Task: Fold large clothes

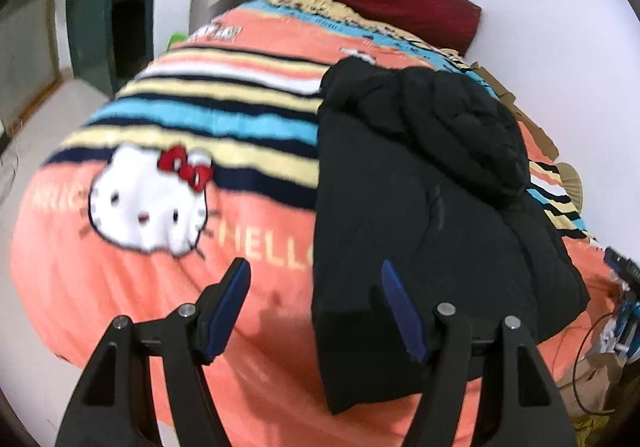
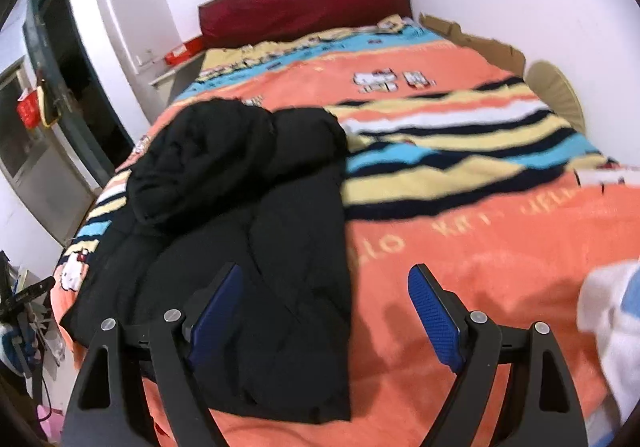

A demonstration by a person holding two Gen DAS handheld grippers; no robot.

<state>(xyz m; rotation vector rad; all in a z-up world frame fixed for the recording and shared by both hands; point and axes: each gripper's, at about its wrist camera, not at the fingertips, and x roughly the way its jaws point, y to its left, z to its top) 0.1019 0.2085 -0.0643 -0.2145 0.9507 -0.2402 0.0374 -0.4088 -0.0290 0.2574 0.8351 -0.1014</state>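
A black padded jacket (image 1: 420, 215) lies folded lengthwise on the orange striped Hello Kitty blanket (image 1: 160, 287), its hood (image 1: 460, 115) bunched at the far end. In the right wrist view the jacket (image 2: 248, 231) lies at the left of the blanket (image 2: 480, 247). My left gripper (image 1: 316, 271) is open and empty, hovering over the jacket's near left edge. My right gripper (image 2: 326, 275) is open and empty, above the jacket's near right edge.
A dark red headboard (image 2: 308, 3) stands at the far end against the white wall. A doorway (image 2: 76, 79) opens at the left. A white and blue cloth (image 2: 616, 327) lies at the near right. Cardboard (image 2: 476, 39) and a fan (image 2: 556, 87) line the right wall.
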